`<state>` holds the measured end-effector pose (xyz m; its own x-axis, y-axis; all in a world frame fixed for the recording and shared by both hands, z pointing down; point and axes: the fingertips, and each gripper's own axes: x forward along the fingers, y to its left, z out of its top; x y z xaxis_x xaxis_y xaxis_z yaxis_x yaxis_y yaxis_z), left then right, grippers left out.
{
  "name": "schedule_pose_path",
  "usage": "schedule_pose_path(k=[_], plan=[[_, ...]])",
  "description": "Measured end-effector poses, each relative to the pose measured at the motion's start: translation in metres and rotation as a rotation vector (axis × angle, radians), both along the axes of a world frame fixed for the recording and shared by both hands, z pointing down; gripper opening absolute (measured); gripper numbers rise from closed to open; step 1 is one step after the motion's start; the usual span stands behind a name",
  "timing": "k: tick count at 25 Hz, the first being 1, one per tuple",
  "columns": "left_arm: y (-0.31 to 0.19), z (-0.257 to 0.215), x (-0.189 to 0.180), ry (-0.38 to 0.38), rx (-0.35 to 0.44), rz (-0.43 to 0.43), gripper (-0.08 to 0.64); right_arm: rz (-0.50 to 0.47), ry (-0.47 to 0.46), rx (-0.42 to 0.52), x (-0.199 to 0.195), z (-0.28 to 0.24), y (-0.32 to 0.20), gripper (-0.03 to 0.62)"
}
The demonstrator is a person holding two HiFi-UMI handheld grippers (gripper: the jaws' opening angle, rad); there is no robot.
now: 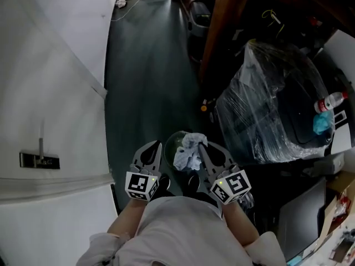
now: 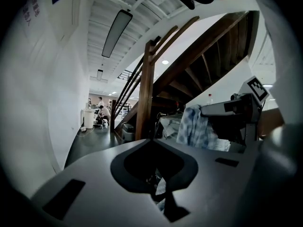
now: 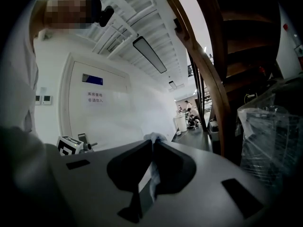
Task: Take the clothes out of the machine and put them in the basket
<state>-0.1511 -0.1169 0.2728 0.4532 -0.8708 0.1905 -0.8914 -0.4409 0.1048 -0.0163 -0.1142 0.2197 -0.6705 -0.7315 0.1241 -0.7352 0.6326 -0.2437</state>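
Observation:
A crumpled pale blue-and-white checked cloth (image 1: 188, 151) hangs in my right gripper (image 1: 201, 144), whose jaws are shut on it. In the right gripper view the cloth (image 3: 152, 137) pokes out past the closed tips of the right gripper (image 3: 153, 141). Below the cloth, on the dark floor, stands a dark green round basket (image 1: 170, 142). My left gripper (image 1: 157, 144) is close beside it on the left, its tips together and holding nothing. From the left gripper (image 2: 150, 140), the cloth (image 2: 195, 126) dangles off to the right. The machine is out of sight.
A white door with a metal handle (image 1: 40, 159) fills the left. On the right a plastic-wrapped bulk (image 1: 272, 104) with a bottle (image 1: 331, 101) stands by a wooden stair post (image 1: 219, 26). Dark floor runs ahead to a white bin (image 2: 88, 118) and distant people (image 2: 100, 113).

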Motion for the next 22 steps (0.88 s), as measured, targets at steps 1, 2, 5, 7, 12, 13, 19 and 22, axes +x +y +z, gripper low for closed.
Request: schedule_pose_path(k=[1,2,5,7,12,13,19,22], plan=[[0.002,0.0,0.002,-0.003,-0.001,-0.023,0.02,-0.023,-0.004,0.0,0.002,-0.001,-0.002,0.023],[0.003,-0.001,0.004,-0.007,-0.002,-0.045,0.02,-0.046,-0.01,0.003,0.004,-0.002,-0.004,0.023],[0.008,-0.006,0.011,-0.02,0.0,-0.104,0.02,-0.104,-0.035,0.018,0.011,-0.012,-0.009,0.023],[0.011,-0.01,0.014,-0.03,0.007,-0.137,0.02,-0.131,-0.048,0.033,0.016,-0.019,-0.013,0.023],[0.014,-0.025,0.016,-0.04,0.037,-0.196,0.02,-0.175,-0.058,0.078,0.026,-0.039,-0.02,0.025],[0.014,-0.028,0.016,-0.041,0.044,-0.199,0.02,-0.177,-0.062,0.085,0.026,-0.043,-0.021,0.025],[0.0,-0.066,0.005,-0.028,0.115,-0.183,0.02,-0.161,-0.091,0.136,0.023,-0.075,-0.027,0.025],[-0.011,-0.082,0.0,-0.019,0.148,-0.161,0.02,-0.146,-0.098,0.159,0.019,-0.088,-0.029,0.025]])
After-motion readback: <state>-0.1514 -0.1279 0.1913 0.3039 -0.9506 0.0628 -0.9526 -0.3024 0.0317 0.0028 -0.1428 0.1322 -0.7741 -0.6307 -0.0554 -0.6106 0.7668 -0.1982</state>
